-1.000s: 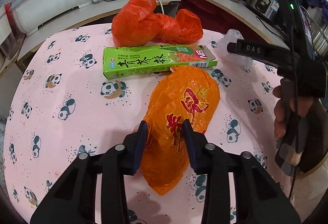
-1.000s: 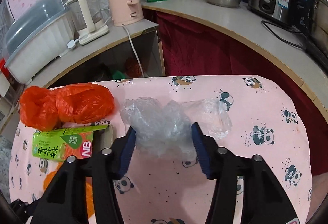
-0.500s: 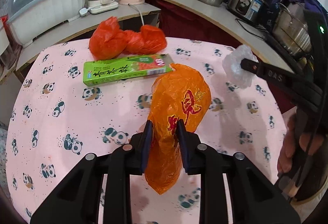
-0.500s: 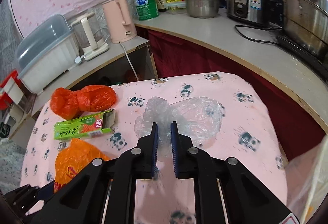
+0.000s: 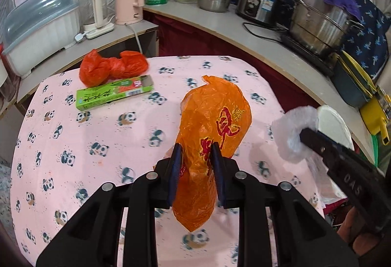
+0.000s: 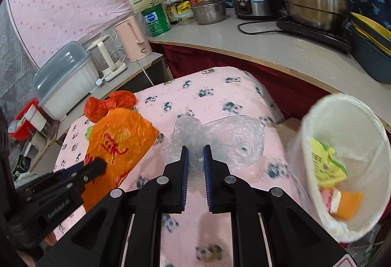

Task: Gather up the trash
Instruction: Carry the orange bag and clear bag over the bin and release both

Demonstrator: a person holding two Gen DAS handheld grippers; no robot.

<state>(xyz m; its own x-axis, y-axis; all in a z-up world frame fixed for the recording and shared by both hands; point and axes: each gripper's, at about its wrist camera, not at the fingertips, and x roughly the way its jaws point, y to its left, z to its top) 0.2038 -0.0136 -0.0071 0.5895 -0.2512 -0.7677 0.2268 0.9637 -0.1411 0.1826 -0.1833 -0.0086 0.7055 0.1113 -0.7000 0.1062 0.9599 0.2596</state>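
Note:
My left gripper (image 5: 196,153) is shut on an orange plastic bag (image 5: 215,125) with red characters and holds it above the panda tablecloth. The bag also shows in the right wrist view (image 6: 119,142). My right gripper (image 6: 195,157) is shut on a crumpled clear plastic bag (image 6: 229,137), lifted above the table; the bag shows in the left wrist view (image 5: 293,130). A white-lined trash bin (image 6: 347,162) holding wrappers stands off the table's right edge. A red plastic bag (image 5: 110,68) and a green carton (image 5: 114,94) lie on the table's far left.
The table (image 5: 85,144) is round with a pink panda cloth. Behind it a counter (image 5: 244,30) carries a pink kettle (image 5: 128,0), a glass kettle, a white dish box (image 5: 41,30), a green tin, pots and a rice cooker (image 5: 261,4).
Both grippers closed on their bags and lifted them off the table. The right gripper carried the clear bag rightward, and the trash bin came into view.

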